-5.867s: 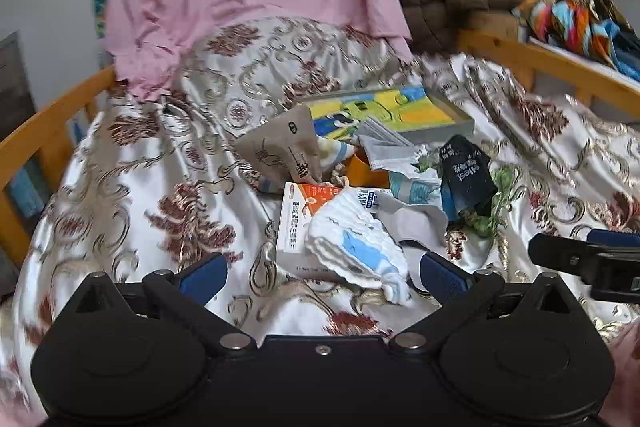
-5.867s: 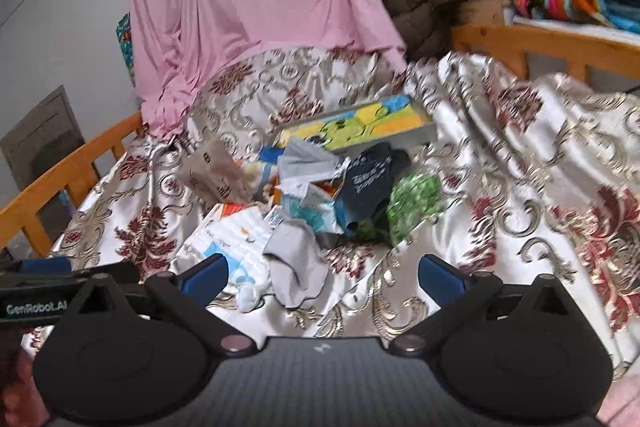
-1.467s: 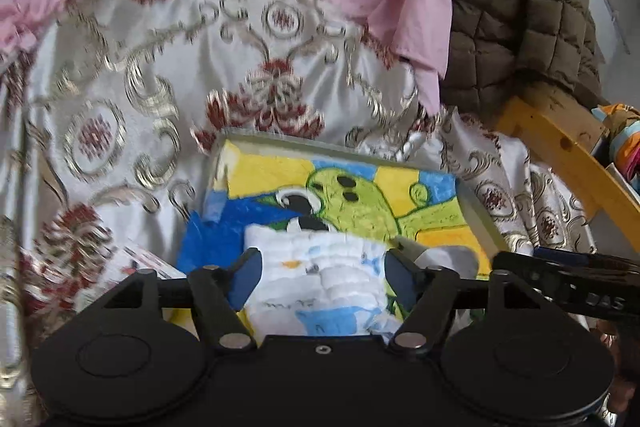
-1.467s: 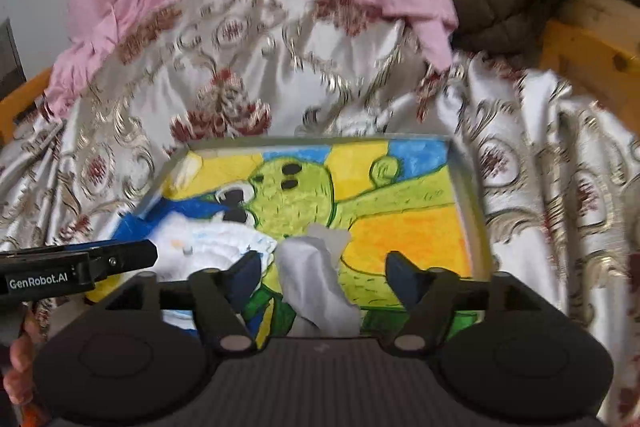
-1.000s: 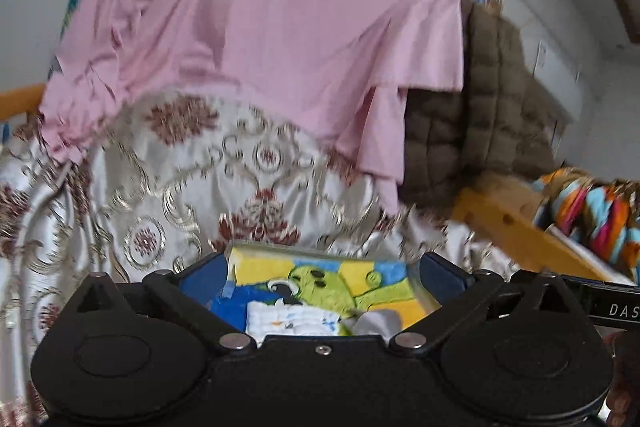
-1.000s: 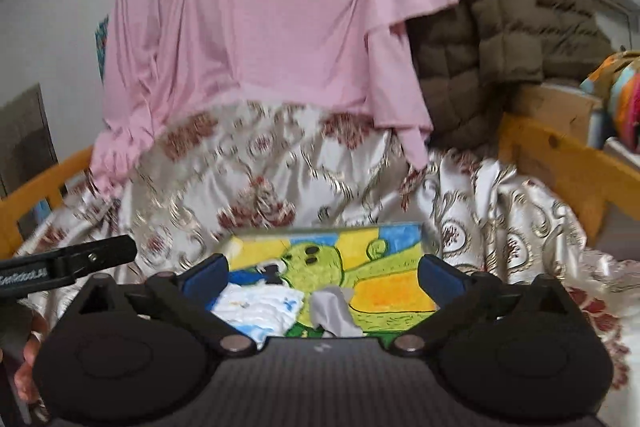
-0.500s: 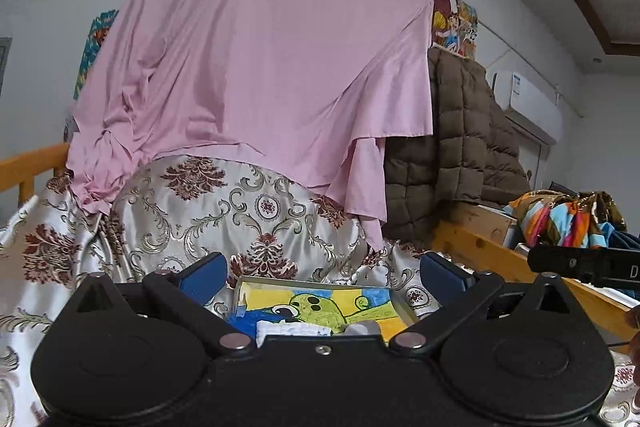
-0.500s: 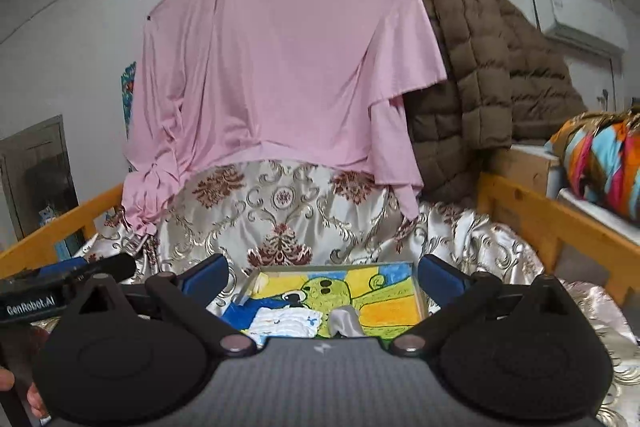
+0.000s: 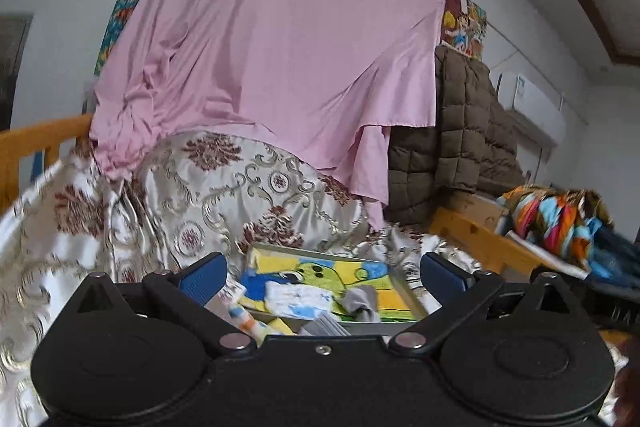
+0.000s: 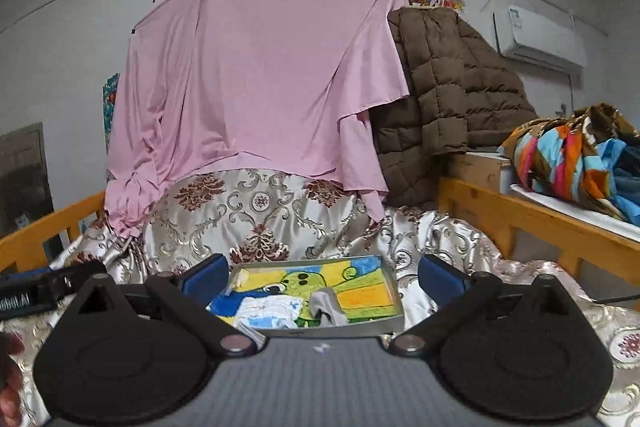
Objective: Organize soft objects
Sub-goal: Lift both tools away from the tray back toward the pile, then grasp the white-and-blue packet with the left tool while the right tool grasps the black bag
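A shallow grey tray (image 10: 390, 291) with a yellow, green and blue cartoon lining lies on the patterned bedspread. Inside it rest a white and blue folded cloth (image 10: 270, 309) and a grey sock (image 10: 326, 305). The same tray (image 9: 408, 293), white cloth (image 9: 298, 301) and grey sock (image 9: 362, 301) show in the left wrist view. My left gripper (image 9: 322, 273) is open and empty, held back from the tray. My right gripper (image 10: 324, 277) is likewise open and empty, above the tray's near side. Loose packets (image 9: 248, 321) lie just in front of the tray.
A pink sheet (image 10: 260, 75) hangs behind the bed beside a brown quilted coat (image 10: 448, 79). Orange wooden rails (image 10: 532, 223) border the bed. A colourful cloth bundle (image 10: 576, 155) lies on the right shelf. The other gripper's bar (image 10: 44, 291) shows at the left.
Both grippers let go of the white cloth and grey sock in the tray, opened wide, then drew back and up. In the last half second they tilted slightly down.
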`<state>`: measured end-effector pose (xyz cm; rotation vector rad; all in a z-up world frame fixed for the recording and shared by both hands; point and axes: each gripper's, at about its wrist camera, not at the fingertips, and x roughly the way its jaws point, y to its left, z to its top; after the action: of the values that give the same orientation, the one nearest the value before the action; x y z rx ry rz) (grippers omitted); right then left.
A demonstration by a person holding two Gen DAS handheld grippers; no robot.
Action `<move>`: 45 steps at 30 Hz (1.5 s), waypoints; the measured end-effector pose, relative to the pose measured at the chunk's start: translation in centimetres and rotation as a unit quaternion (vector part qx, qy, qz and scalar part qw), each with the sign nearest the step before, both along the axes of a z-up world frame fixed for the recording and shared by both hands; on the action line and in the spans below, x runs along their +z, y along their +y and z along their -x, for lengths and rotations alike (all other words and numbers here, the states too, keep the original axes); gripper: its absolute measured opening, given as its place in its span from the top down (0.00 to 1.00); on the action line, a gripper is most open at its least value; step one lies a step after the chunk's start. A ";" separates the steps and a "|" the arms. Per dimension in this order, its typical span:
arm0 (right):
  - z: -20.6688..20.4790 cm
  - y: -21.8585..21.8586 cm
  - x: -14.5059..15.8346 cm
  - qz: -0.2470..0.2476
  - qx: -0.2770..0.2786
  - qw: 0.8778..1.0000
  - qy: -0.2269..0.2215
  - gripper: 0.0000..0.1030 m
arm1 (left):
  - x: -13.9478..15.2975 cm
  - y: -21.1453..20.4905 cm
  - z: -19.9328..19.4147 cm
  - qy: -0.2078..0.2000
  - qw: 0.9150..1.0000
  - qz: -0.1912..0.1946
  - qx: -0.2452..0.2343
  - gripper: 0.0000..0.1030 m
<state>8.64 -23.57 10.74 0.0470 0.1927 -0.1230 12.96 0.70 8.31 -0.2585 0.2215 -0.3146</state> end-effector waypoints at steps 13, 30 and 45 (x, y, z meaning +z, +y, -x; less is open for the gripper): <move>3.5 3.3 -2.2 0.022 -0.006 1.000 -0.009 0.00 | -3.2 0.2 1.1 0.120 0.992 -0.025 -0.010 0.01; 3.4 -0.2 -10.2 -0.049 -0.063 0.996 0.043 0.00 | -5.3 -1.9 -0.6 0.155 0.975 -0.141 0.070 0.01; 0.1 0.4 -11.7 0.044 -0.039 0.995 0.075 0.00 | -8.3 -5.1 -5.0 0.146 0.946 -0.280 -0.072 0.01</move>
<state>8.52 -23.22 -0.94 -0.0434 0.3343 -0.2138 17.94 -4.35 0.03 0.2791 0.6113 -0.3451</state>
